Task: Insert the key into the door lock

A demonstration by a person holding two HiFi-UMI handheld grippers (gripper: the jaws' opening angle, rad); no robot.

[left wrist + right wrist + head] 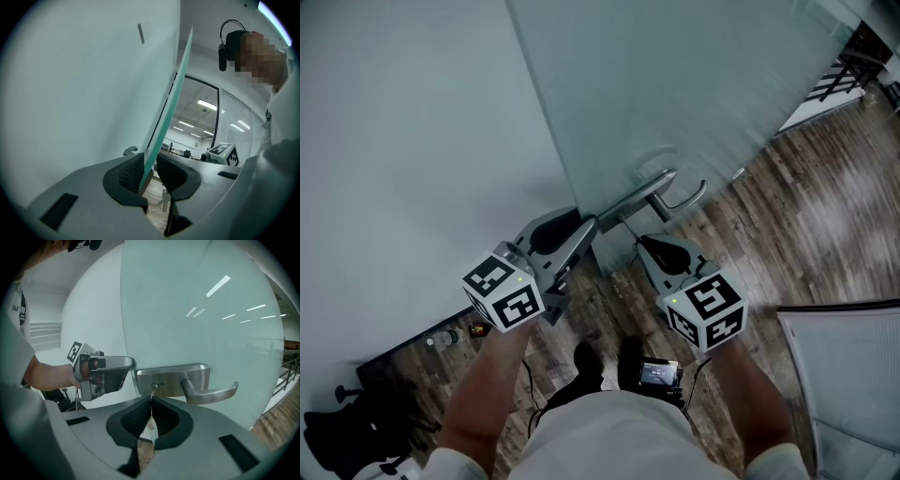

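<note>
**Door steadied, key at the lock.** Your left tool (pixel 149 174) clamps the free edge of the glass door (pixel 164 108), its jaws spread only to the pane's thickness, probably so the door cannot swing under the push. Your right tool (pixel 151 417) pinches the key (pixel 153 391), jaws nearly together. The key's tip meets the keyhole of the lock (pixel 161 384); you cannot tell how deep it sits. Its tag (pixel 150 426) hangs between the pads.

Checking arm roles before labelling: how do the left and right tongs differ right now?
The left tongs clamp the edge of the glass door; the right tongs pinch the key at the keyhole in the lock plate. The left tongs stand wider, around the pane; the right tongs are nearly together on the thin key. Shared: both grip something, neither is empty.
</note>
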